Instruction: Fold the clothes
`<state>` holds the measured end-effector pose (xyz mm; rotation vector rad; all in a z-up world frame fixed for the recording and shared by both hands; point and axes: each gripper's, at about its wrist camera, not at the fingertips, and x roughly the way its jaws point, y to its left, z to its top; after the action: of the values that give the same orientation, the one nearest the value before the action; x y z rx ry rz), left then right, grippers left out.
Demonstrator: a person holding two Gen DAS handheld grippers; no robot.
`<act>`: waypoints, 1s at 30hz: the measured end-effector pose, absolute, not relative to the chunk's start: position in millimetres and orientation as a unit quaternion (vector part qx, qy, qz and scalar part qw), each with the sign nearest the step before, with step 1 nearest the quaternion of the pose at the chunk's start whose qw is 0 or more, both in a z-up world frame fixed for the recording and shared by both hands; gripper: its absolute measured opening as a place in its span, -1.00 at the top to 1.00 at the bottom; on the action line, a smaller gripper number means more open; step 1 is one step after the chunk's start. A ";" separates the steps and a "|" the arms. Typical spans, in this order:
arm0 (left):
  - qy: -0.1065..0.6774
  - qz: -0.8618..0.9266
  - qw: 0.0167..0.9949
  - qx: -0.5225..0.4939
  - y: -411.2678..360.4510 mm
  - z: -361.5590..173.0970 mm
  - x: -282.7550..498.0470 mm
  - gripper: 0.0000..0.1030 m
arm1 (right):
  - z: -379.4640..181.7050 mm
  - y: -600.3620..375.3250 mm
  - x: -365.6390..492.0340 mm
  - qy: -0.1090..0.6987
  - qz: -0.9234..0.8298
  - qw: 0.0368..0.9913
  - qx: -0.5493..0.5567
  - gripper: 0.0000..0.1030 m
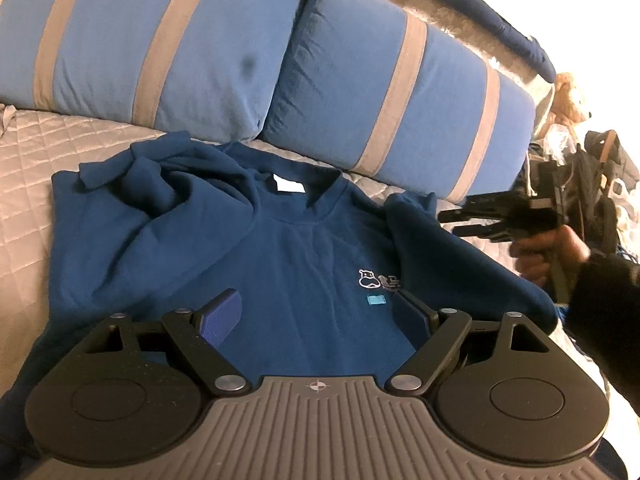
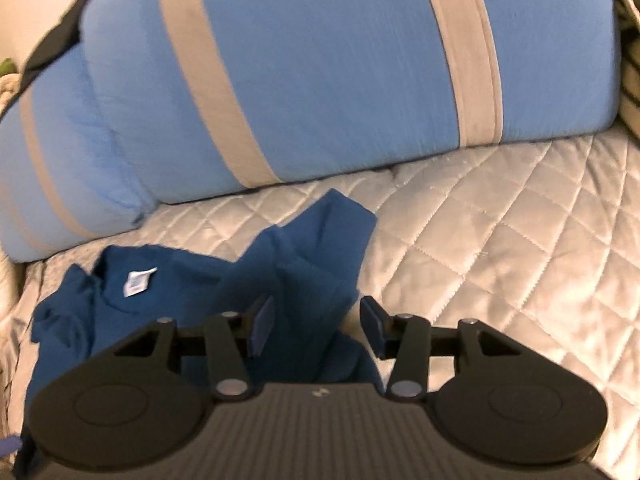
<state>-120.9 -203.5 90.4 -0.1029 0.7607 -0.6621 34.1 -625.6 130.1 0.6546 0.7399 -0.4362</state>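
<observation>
Because the dark blue sweatshirt point(image 1: 280, 248) with a small white animal logo on its chest lies face up on the pale quilted bedcover point(image 1: 24, 168), collar toward the two blue pillows with grey stripes point(image 1: 168, 40), its body is spread flat enough to work on, though both sleeves are bunched near the shoulders. The left gripper point(image 1: 316, 316) hangs over the chest with its blue-padded jaws wide apart and nothing between them; judging by its place, it waits to pin or pinch the middle once a sleeve is brought over. The right gripper point(image 2: 316, 328), held in a hand point(image 1: 536, 256) at the garment's right side, has its jaws parted above the crumpled right sleeve point(image 2: 320, 240), and no cloth is pinched. It probably sits there because that sleeve is the loose part to be folded in. The white neck label point(image 1: 289, 186) shows that the collar faces up.
</observation>
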 end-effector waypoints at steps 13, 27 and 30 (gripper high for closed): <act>0.365 -0.322 0.872 -0.047 -204.5 89.2 -120.9 -0.62 | 144.8 -626.7 30.0 0.310 -0.225 0.877 0.291 0.86; 0.345 -0.328 0.879 -0.029 -207.0 93.8 -131.1 -0.62 | 321.5 -630.0 -207.9 0.081 -0.464 0.869 0.151 0.87; 0.339 -0.332 0.880 -0.026 -208.7 95.0 -133.2 -0.62 | 311.6 -633.4 -272.0 0.064 -0.539 0.826 0.152 0.87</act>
<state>-133.2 -208.7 95.0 -0.0540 0.7071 -0.6916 -272.0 -633.4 311.6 0.3231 0.1365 -1.1451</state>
